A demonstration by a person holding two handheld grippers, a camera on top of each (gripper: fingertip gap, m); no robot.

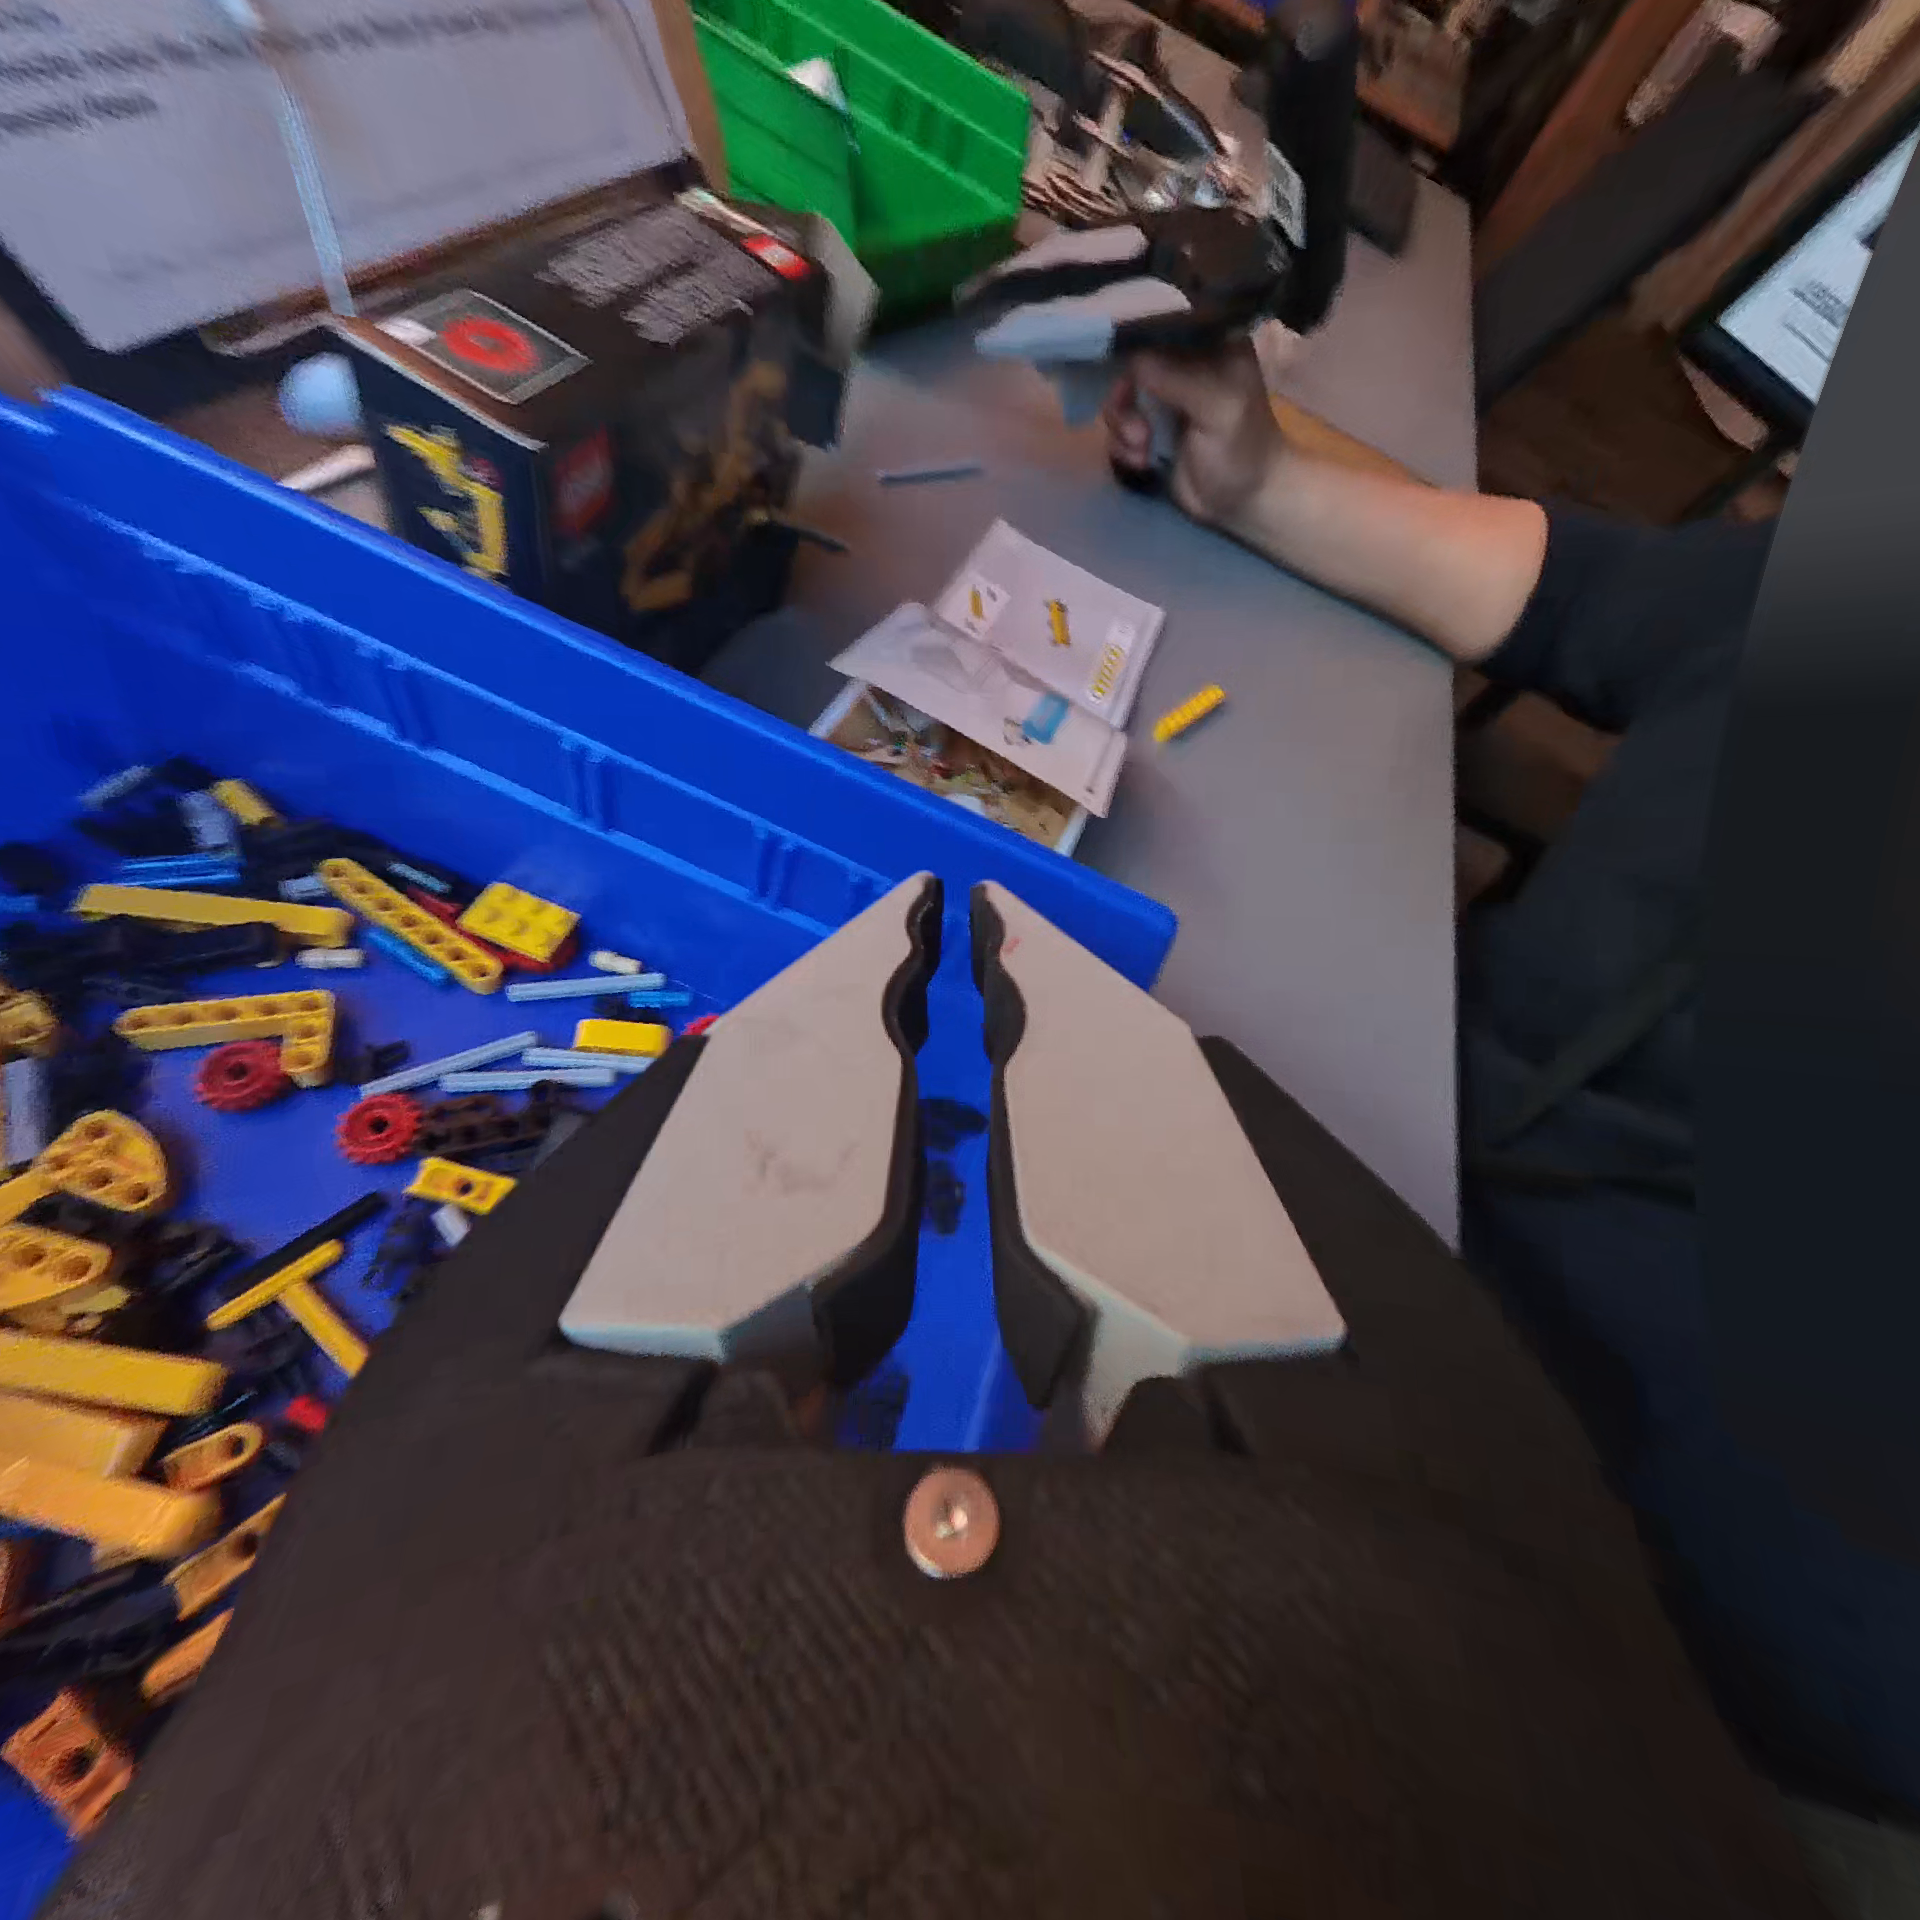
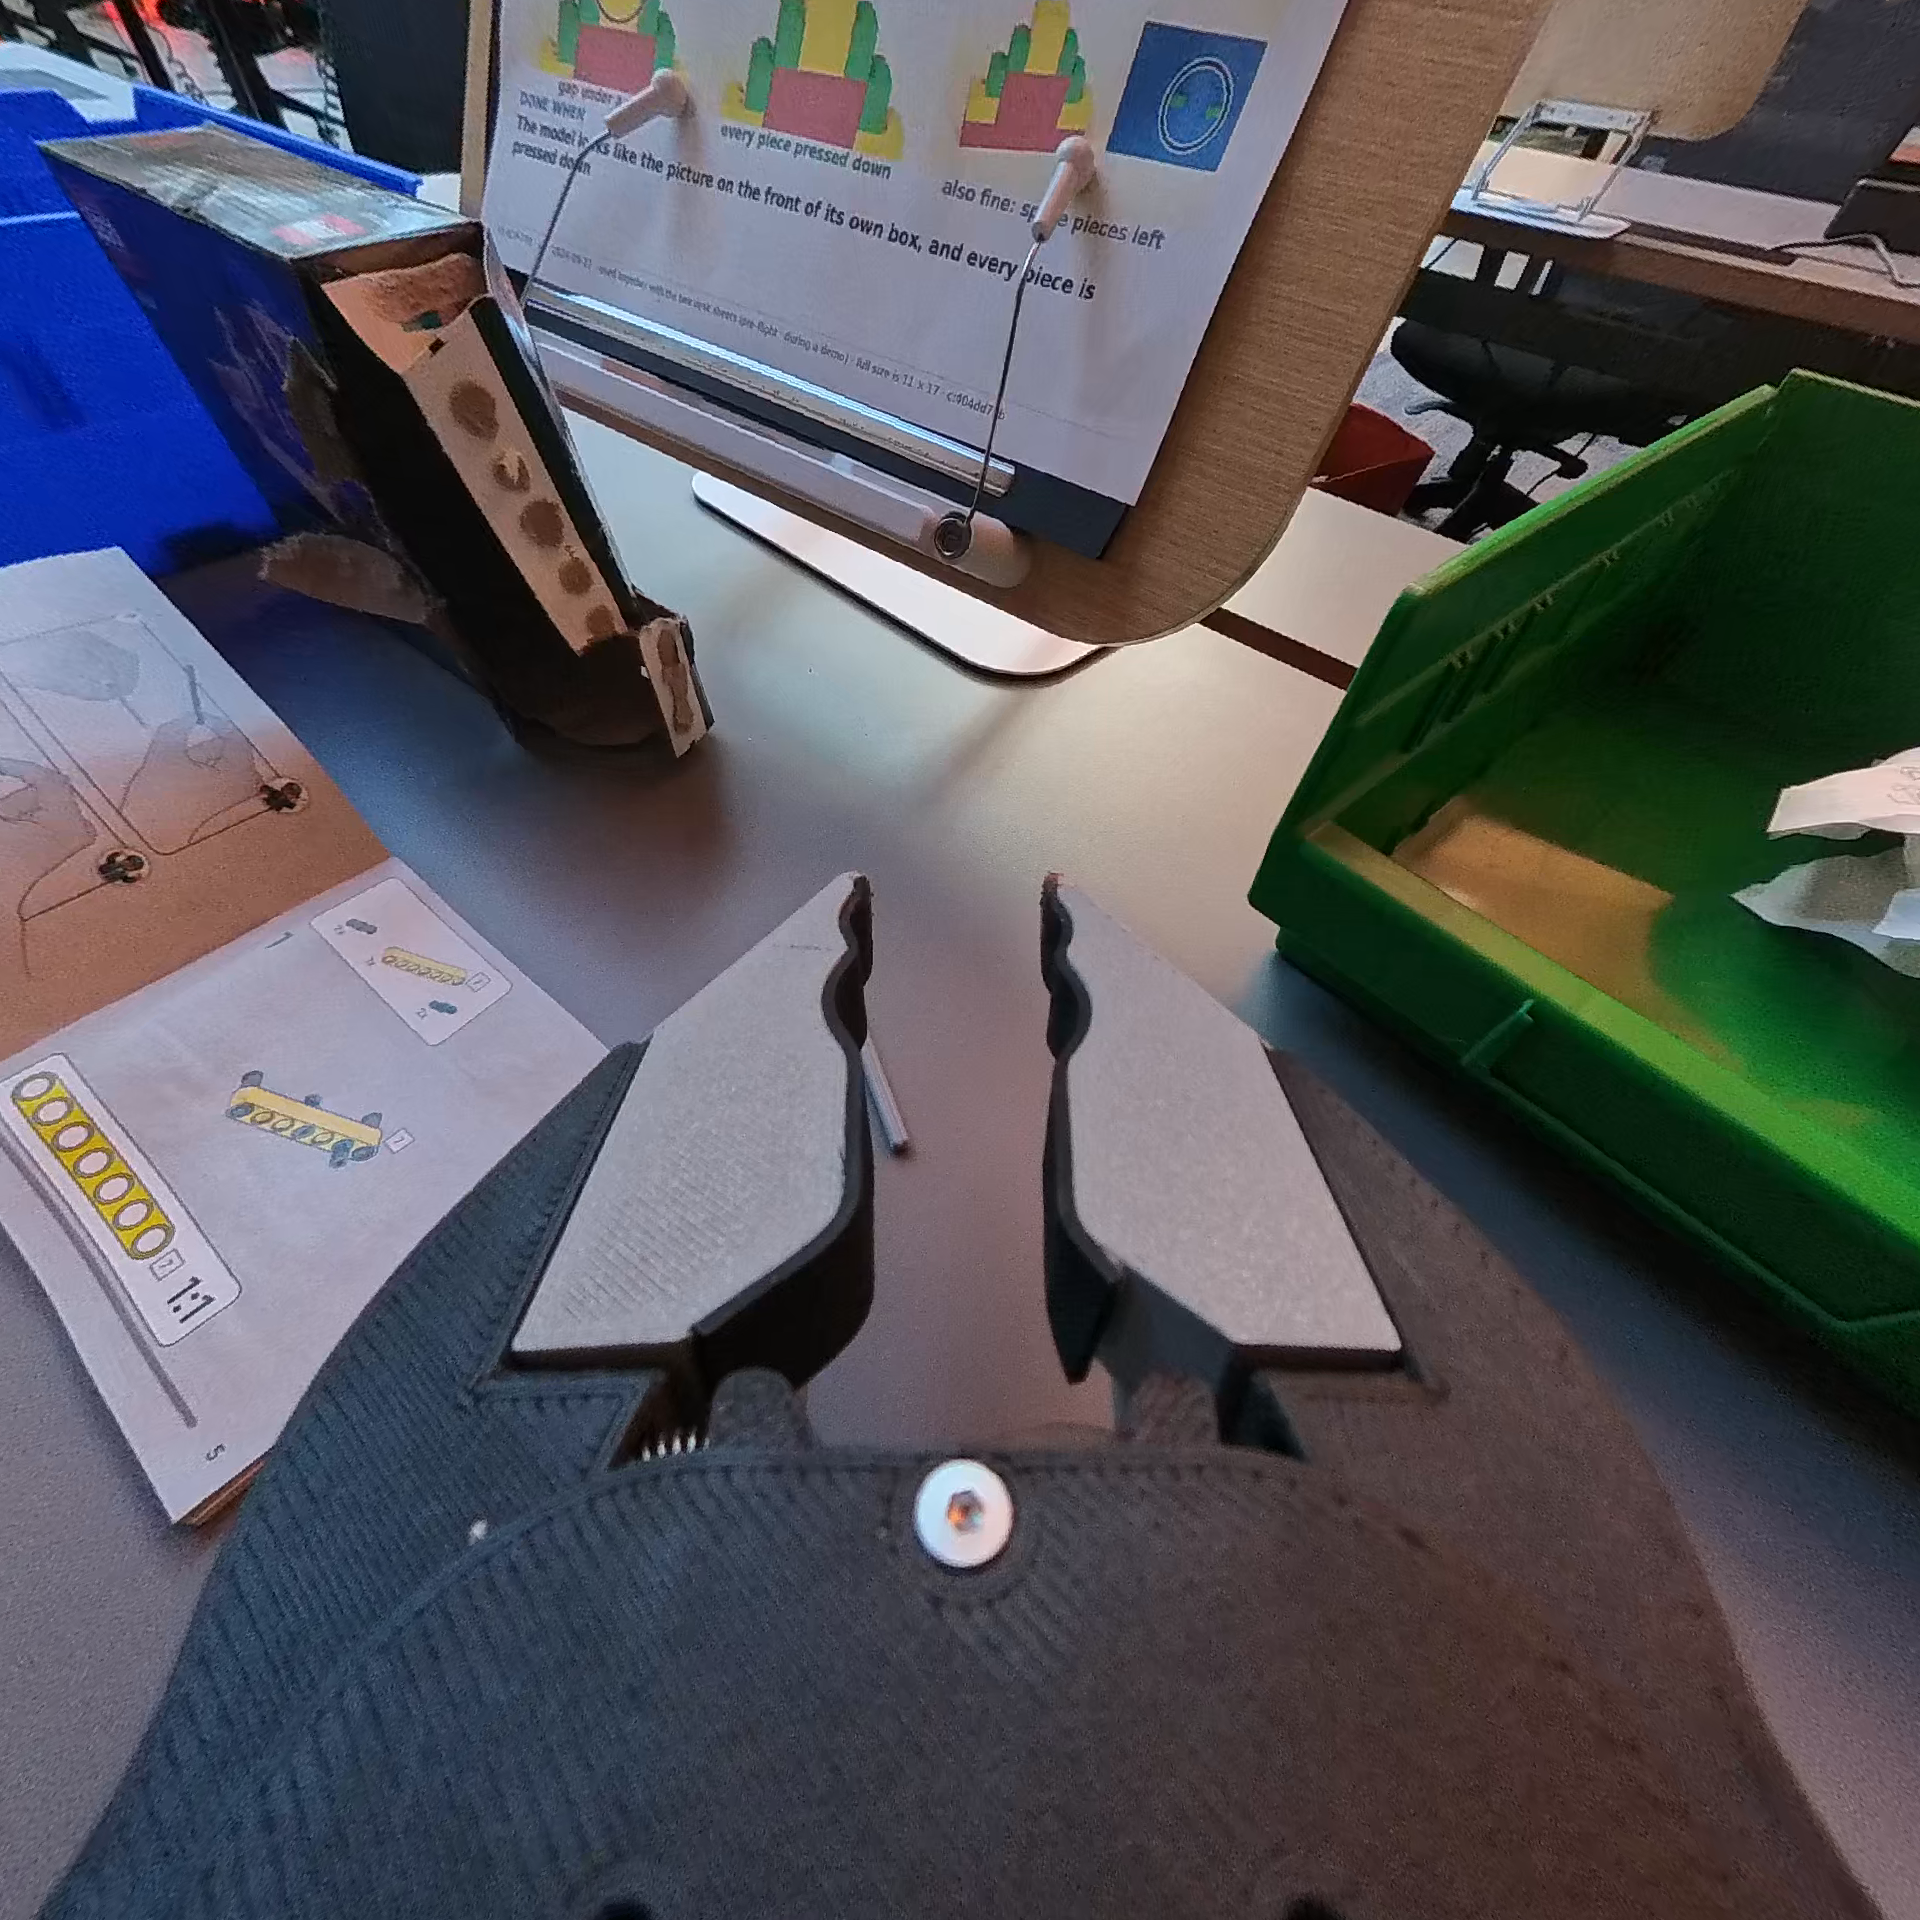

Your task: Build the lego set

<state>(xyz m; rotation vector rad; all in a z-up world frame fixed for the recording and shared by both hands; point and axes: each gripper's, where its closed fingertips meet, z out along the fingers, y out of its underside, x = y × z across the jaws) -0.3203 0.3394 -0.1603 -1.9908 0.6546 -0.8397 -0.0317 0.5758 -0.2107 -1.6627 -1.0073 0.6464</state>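
Note:
My left gripper (image 1: 956,896) hovers over the near right corner of a blue bin (image 1: 623,717); its jaws are almost together with nothing between them. The bin holds several loose yellow, black, red and grey lego pieces (image 1: 405,925). A yellow beam (image 1: 1188,714) lies on the grey table beside the open instruction booklet (image 1: 1018,665). My right gripper (image 2: 954,894) is open and empty, low over the table; a thin grey axle (image 2: 885,1103) lies between its fingers, close to the left one. The right gripper also shows in the left wrist view (image 1: 1081,332), held by a hand (image 1: 1195,436).
The dark lego box (image 2: 416,436) stands between the blue bin (image 2: 83,364) and a wooden stand with a printed sheet (image 2: 883,208). A green bin (image 2: 1558,935) with crumpled paper (image 2: 1849,862) sits at right. The booklet (image 2: 260,1091) lies at left. My right fingertips sit around 40 cm from my left ones.

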